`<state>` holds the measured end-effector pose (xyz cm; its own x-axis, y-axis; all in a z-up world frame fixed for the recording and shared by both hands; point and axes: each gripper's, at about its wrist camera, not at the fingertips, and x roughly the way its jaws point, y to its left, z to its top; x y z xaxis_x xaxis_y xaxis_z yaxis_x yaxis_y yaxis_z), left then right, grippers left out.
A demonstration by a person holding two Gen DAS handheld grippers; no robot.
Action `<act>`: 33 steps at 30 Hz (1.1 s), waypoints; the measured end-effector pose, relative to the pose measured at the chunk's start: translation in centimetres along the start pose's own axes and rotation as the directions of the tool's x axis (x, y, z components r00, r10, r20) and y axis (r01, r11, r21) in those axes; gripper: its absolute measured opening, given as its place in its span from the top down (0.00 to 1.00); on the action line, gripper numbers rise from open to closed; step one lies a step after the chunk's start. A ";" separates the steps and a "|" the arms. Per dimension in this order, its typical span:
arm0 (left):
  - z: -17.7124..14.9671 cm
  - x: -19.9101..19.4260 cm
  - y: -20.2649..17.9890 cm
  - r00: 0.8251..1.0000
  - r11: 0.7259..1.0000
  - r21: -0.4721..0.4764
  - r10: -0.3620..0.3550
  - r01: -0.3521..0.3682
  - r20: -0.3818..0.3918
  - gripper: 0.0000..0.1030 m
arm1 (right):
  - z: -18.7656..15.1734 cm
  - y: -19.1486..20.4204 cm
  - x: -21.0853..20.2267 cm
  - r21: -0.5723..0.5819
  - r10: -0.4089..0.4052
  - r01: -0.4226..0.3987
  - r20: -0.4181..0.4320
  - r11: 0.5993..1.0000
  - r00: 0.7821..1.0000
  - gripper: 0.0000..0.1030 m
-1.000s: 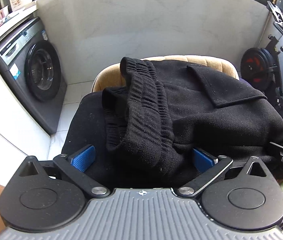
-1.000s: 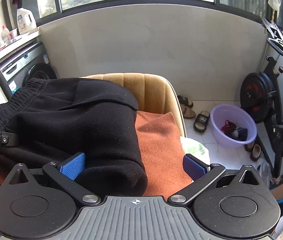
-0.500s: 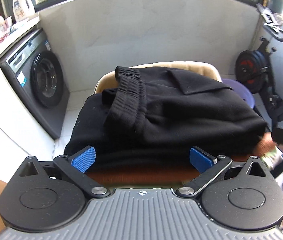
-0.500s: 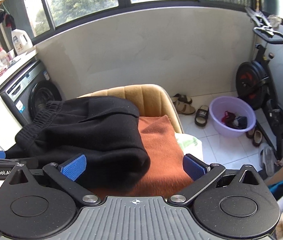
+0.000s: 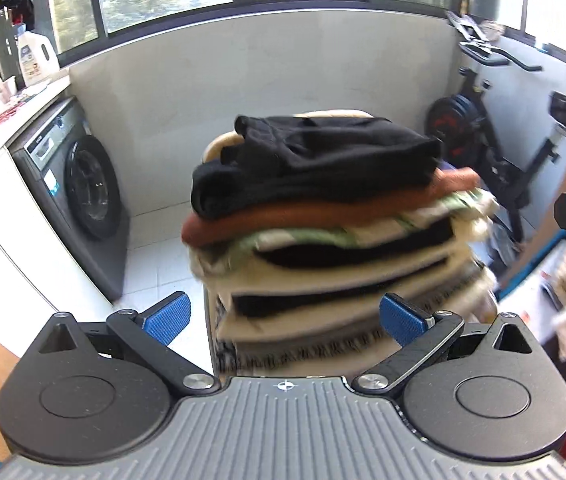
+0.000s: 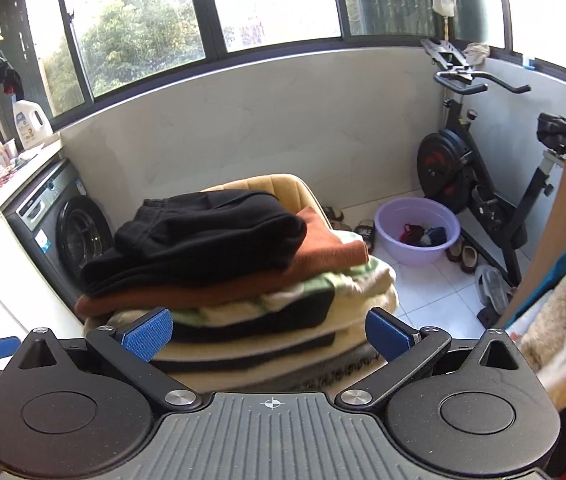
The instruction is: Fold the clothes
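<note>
At the far left a washer (image 5: 79, 184) stands under a counter holding a detergent jug (image 5: 37, 58). To its right, in the middle of both views, is the stack (image 5: 335, 248) of folded clothes on a tan chair (image 6: 283, 188). On top lies the black garment (image 5: 315, 156), folded, waistband toward the washer. Under it come an orange piece (image 6: 323, 252), a green-and-cream one (image 5: 303, 236), then more cream and black layers.

The left gripper (image 5: 283, 316) hangs in front of the stack with its blue pads spread wide and nothing between them. The right gripper (image 6: 269, 332) is likewise spread and empty, near the stack's lower layers without touching them. So the black garment looks finished and set down, and the step in hand seems to be the break between garments.

Further right sit a purple basin (image 6: 417, 236) with a few small items, slippers on the tiles, and an exercise bike (image 6: 479, 168). At the far right edge a fluffy cream fabric (image 6: 563, 320) shows, partly blurred. I judge the next move is to fetch an unfolded piece, perhaps that one, and spread it flat before folding. The tall stack leans a little, so whatever lands on it should be set down gently.
</note>
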<state>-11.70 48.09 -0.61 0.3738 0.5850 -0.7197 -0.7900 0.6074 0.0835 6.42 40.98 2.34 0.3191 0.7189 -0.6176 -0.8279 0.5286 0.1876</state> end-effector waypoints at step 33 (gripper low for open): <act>-10.1 -13.5 -13.0 0.991 0.990 -0.057 0.124 -0.127 -0.053 0.00 | -12.7 -9.2 -16.9 -0.130 -0.065 0.059 -0.042 0.990 0.997 0.01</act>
<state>-11.40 26.87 1.07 0.2466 0.6265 -0.7394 -0.8576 0.4964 0.1345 2.81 18.19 1.37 0.3525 0.6631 -0.6603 -0.8604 0.5071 0.0498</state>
